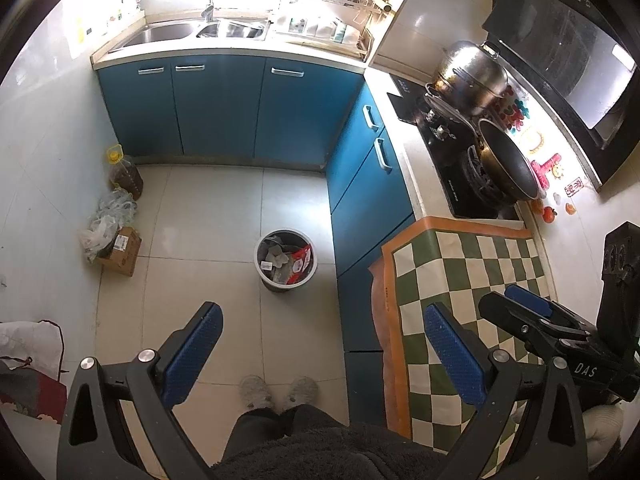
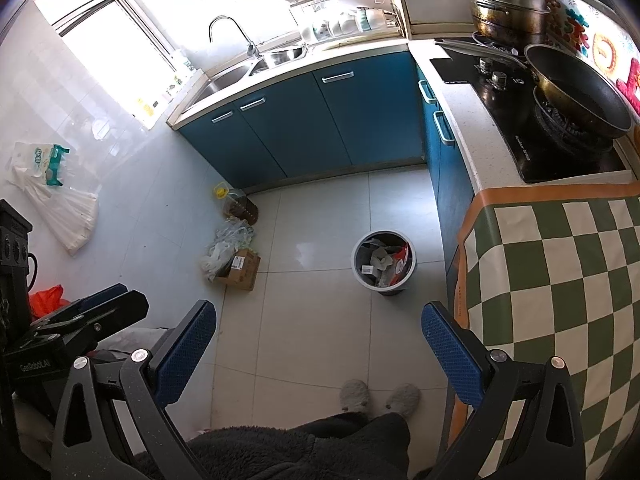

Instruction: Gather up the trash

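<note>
A grey round trash bin (image 1: pixel 286 261) stands on the tiled floor beside the blue cabinets, holding crumpled paper and a red wrapper; it also shows in the right wrist view (image 2: pixel 383 263). My left gripper (image 1: pixel 322 354) is open and empty, held high above the floor near the bin. My right gripper (image 2: pixel 319 350) is open and empty, also high above the floor. The right gripper shows at the right of the left wrist view (image 1: pixel 532 312), over the green checked cloth (image 1: pixel 468 300). The left gripper shows at the left of the right wrist view (image 2: pixel 100 304).
By the left wall lie crumpled plastic bags (image 2: pixel 226 246), a cardboard box (image 2: pixel 242 270) and an oil bottle (image 2: pixel 238 206). A stove with a wok (image 2: pixel 580 94) and a steel pot (image 2: pixel 506 0) sits on the right counter. A sink (image 2: pixel 240 70) is at the back. My slippers (image 2: pixel 378 396) are below.
</note>
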The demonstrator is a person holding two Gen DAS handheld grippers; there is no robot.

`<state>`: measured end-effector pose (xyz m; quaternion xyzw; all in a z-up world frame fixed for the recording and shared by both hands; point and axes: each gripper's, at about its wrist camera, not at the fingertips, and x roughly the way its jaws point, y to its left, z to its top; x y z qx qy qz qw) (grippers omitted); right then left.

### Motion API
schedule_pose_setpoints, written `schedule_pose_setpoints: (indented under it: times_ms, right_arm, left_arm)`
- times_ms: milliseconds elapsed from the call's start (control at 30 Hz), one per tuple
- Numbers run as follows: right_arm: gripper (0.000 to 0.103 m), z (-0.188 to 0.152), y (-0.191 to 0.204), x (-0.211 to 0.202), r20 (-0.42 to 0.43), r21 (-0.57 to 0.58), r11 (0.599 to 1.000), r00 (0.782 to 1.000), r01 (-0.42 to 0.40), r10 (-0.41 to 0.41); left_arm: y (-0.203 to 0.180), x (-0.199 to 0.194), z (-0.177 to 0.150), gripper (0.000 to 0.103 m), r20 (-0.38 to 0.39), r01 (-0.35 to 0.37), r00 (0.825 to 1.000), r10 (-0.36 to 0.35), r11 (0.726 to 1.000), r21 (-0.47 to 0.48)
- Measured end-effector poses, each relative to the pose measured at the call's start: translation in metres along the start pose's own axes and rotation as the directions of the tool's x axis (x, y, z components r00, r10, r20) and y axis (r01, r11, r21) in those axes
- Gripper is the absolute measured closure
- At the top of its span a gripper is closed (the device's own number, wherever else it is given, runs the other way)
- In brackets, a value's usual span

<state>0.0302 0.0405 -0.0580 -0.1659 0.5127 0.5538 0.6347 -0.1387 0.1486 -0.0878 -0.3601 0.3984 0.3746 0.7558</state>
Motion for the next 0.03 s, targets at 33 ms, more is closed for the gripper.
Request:
schedule_pose_setpoints:
  times_ms: [33]
  right_arm:
    - [0.0, -0.0004, 0.001, 0.0007, 0.0, 0.001, 1.0, 1.0, 0.001, -0.001]
  left_arm:
    - [0.0, 0.0, -0.0002, 0.0, 0.001, -0.001, 1.0, 0.001, 1.0, 0.001]
